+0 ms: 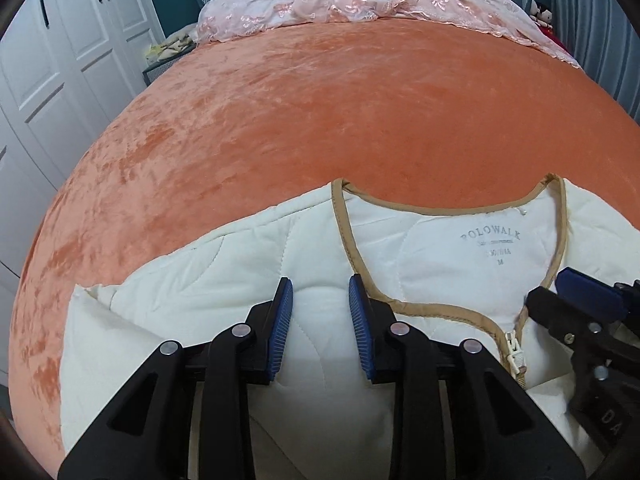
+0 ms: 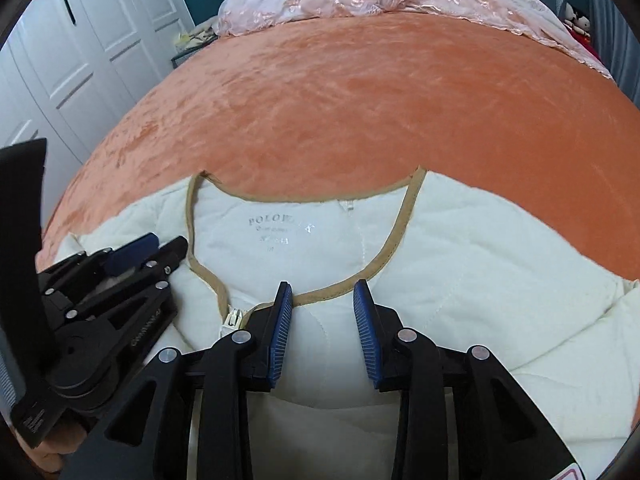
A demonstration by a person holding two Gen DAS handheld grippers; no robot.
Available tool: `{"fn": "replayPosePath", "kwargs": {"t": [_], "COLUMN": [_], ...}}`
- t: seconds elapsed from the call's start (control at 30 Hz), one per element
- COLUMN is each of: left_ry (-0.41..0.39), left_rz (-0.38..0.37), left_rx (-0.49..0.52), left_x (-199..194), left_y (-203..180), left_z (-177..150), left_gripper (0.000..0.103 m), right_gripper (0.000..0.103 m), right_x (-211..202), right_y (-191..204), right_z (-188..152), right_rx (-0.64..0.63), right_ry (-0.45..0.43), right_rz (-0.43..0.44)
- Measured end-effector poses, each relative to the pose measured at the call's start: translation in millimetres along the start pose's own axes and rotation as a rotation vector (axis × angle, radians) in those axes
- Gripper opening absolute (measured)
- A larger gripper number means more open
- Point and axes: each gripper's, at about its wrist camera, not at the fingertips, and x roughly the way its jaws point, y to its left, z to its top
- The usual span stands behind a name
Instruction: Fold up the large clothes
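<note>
Cream quilted fabric fills the near part of both views: 1 jacket [image 1: 460, 264] with tan binding [image 1: 440, 210] round the neckline is spread front-up on the orange velvet bed [image 1: 320, 112], collar toward the far end, its zipper [image 1: 513, 354] closed just below the neck. The left gripper [image 1: 320, 320] is held over the left chest panel and the right gripper [image 2: 323, 320] over the right one, close beside each other near the zipper top. On each, the 2 blue-padded fingers [image 1: 282, 328] are set partly apart with a clear gap, and nothing is seen gripped between them; whether the tips press into the cloth cannot be told, since the padding may hide any contact.

Risks are judged as follows. If only the top layer is pinched, the front would be lifted off the back and the fold would come out crooked. The 2 grippers are near enough to knock together. The puffy, slippery quilting could slide out of a shallow grip, and the tan binding could be dragged so that the collar is skewed.

Counted: 1 jacket, 2 grippers, 1 pink lace cover [image 1: 360, 4] heaped at the far end, 1 white wardrobe [image 1: 60, 60].
</note>
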Motion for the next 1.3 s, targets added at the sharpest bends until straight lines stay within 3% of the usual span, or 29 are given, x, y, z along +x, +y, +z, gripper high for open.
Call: {"fn": "replayPosePath", "kwargs": {"t": [0.2,0.57,1.3], "left_ry": [-0.047,-0.097,-0.131], "left_rz": [0.014,0.005,0.004], "left_rx": [-0.015,-0.057,-0.085], "left_x": [4,6,8], "left_y": [-1,2,5], "left_z": [-6,-10,-13], "left_gripper": [0.028,0.029,0.029], "right_gripper": [0.023,0.020,0.018], "right_x": [8,14,17], "right_y": [-3,-10,-10], "right_z": [-8,-10,-12], "right_rx": [0.030,0.052,0.058], "right_ry": [-0.048,-0.118,-0.155], "right_rz": [0.005,-0.045,-0.058]}}
